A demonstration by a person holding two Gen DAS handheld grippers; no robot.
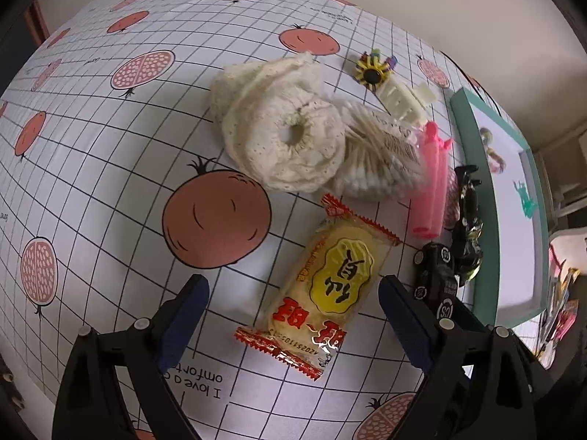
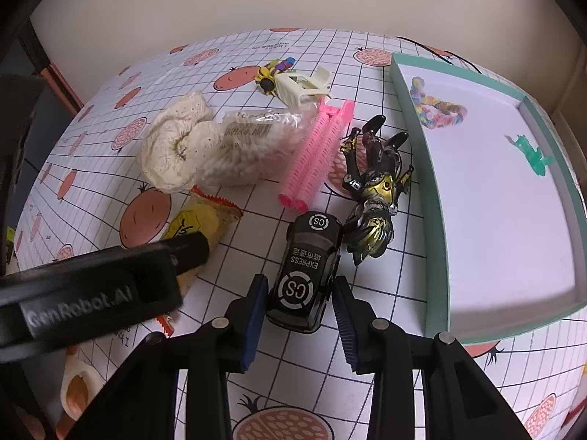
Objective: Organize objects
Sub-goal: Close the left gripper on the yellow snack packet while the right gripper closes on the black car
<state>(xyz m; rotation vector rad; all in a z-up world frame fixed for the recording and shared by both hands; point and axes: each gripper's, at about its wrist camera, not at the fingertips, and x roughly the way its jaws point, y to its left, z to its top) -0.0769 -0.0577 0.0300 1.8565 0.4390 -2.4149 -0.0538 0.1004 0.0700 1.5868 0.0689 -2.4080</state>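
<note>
Over the pomegranate-print tablecloth [image 1: 110,168] I hold the left gripper [image 1: 293,315] with its jaws spread wide, straddling the lower part of a yellow snack packet [image 1: 323,286] without touching it. At about twelve o'clock from that packet lies a cream knitted scrunchie [image 1: 282,135], and pressed against its right side is a clear bag of cotton swabs [image 1: 381,154]. Further toward one o'clock I see a yellow-and-black flower hair tie [image 1: 372,71] and a white claw clip [image 1: 403,101]. Moving right, a pair of pink hair rollers [image 2: 315,157] lies just beside the swab bag. My right gripper [image 2: 299,321] has its jaws set narrow on either side of the rear of a black toy car [image 2: 306,273]; I cannot tell whether the pads touch it. At the car's one o'clock, touching its front corner, a black-and-gold figurine [image 2: 374,190] lies on its back, crowding that side. At three o'clock stands a teal-walled tray [image 2: 434,220] holding a colourful braided band [image 2: 436,113] and a green toy figure [image 2: 533,154], well apart.
</note>
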